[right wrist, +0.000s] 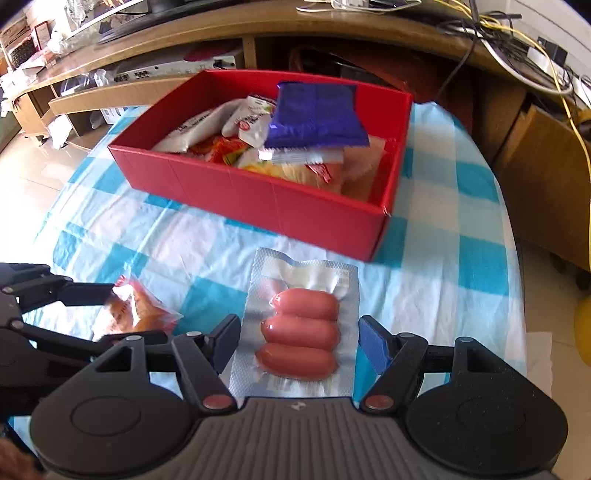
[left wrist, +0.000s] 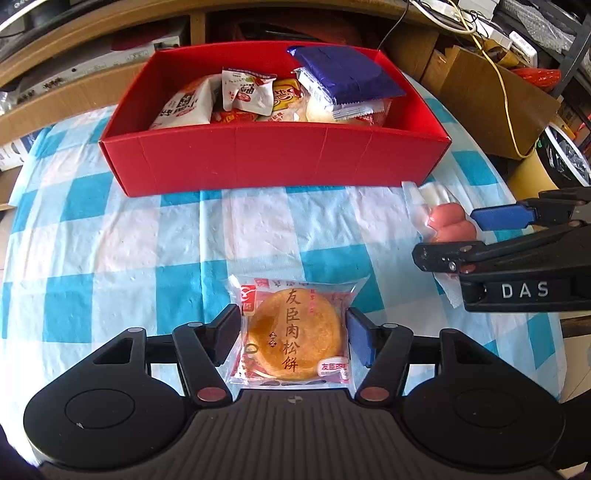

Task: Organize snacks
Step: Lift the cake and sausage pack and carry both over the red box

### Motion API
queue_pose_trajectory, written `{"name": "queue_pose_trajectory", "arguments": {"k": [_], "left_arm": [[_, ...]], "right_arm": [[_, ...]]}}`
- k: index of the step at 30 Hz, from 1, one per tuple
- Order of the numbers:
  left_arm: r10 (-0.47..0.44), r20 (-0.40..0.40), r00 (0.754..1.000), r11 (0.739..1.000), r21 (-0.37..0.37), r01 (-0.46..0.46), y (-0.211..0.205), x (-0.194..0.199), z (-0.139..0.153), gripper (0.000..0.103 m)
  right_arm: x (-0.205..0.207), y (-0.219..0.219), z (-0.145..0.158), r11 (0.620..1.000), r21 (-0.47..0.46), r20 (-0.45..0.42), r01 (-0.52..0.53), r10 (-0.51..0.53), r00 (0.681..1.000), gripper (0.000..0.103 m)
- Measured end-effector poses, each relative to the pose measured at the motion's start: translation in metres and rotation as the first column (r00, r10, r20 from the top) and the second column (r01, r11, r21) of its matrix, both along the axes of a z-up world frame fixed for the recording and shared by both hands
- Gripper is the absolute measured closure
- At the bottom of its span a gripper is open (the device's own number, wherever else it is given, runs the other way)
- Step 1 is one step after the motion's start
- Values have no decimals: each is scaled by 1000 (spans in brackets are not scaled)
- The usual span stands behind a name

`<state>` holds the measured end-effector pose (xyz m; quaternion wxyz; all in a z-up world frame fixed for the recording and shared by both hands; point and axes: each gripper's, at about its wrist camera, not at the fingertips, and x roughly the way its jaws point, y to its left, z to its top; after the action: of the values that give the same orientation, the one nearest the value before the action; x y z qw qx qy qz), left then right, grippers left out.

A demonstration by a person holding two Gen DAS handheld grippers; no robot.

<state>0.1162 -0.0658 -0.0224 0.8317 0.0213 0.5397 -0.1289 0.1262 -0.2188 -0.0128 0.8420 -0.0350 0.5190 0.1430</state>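
A round golden pastry in a clear wrapper [left wrist: 293,334] sits between the pads of my left gripper [left wrist: 293,339], which press its two side edges just above the blue-checked cloth. In the right wrist view the same packet [right wrist: 142,314] tilts between those fingers. A vacuum pack of three pink sausages [right wrist: 299,332] fills the gap of my right gripper [right wrist: 297,345], both pads against its edges; the left wrist view shows this pack [left wrist: 448,221] at the right. Behind both stands a red box [left wrist: 273,158] [right wrist: 258,199] with several snack packets, a blue one [left wrist: 347,74] on top.
The round table with its blue-and-white checked cloth [left wrist: 110,236] ends close to the right of the box. Wooden shelving [right wrist: 221,33] with cables and cardboard boxes [left wrist: 491,96] lines the back. Bare cloth lies left of the pastry.
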Motion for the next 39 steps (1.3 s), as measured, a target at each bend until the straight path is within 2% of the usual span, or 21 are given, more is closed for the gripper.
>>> {"name": "queue_pose_trajectory", "arguments": {"k": [7, 8, 11, 17, 29, 39], "left_arm": [[-3, -42, 999, 1000, 13, 3, 1, 1, -19, 15], [-3, -40, 999, 1000, 18, 4, -1, 1, -19, 15], [-24, -15, 1000, 997, 69, 25, -7, -5, -19, 24], [-1, 3, 1000, 1000, 5, 1, 0, -7, -6, 38], [37, 57, 998, 999, -39, -35, 10, -1, 14, 39], [65, 145, 987, 996, -67, -56, 9, 21, 46, 39]], "right_arm": [[0, 2, -3, 1000, 4, -14, -7, 7, 1000, 19], [0, 1, -3, 1000, 5, -14, -6, 6, 1000, 19], [1, -2, -2, 1000, 9, -12, -2, 2, 1000, 19], [0, -2, 2, 1000, 17, 0, 0, 0, 1000, 19], [2, 3, 12, 1000, 28, 35, -4, 3, 999, 19], [24, 9, 41, 998, 66, 111, 11, -19, 994, 19]]}}
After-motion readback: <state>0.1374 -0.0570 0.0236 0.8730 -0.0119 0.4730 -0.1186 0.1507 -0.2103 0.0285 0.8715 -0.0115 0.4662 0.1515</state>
